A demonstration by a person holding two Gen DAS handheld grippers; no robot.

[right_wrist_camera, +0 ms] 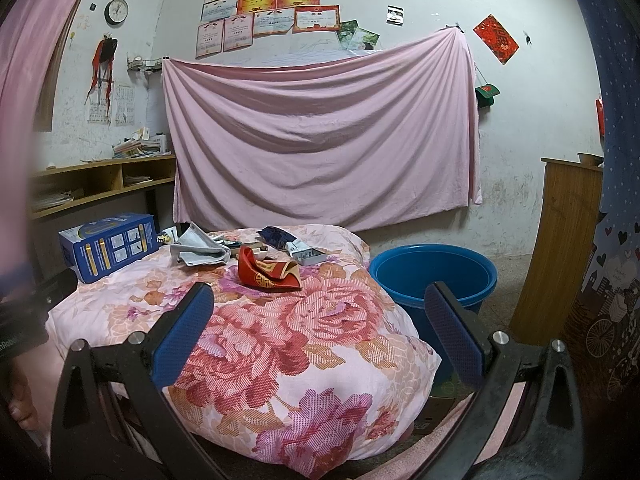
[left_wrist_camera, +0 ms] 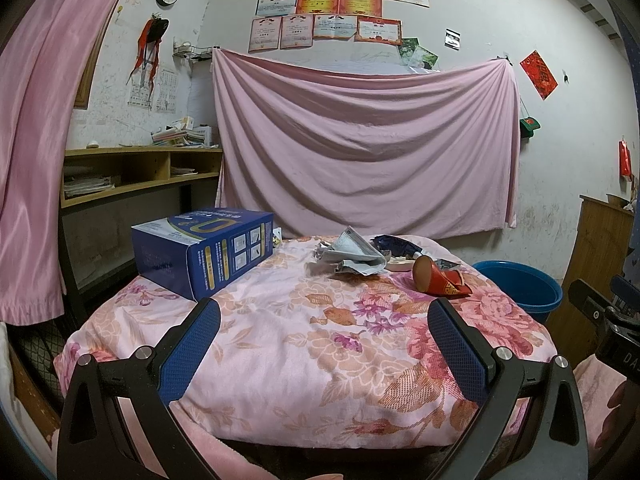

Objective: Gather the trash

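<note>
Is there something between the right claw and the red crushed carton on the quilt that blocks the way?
Nothing visible blocks it. The right claw is open over bare floral quilt, and the red carton lies straight ahead, apart from the crumpled paper behind it.

Ahead of me a pink sheet hangs on the scuffed white wall, certificates above it, wooden shelves at left.

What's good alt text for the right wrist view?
The open right gripper hovers over a floral quilt with a crushed red paper cup, crumpled newspaper and a blue box at its far end. A blue bucket stands on the floor to the right.
</note>
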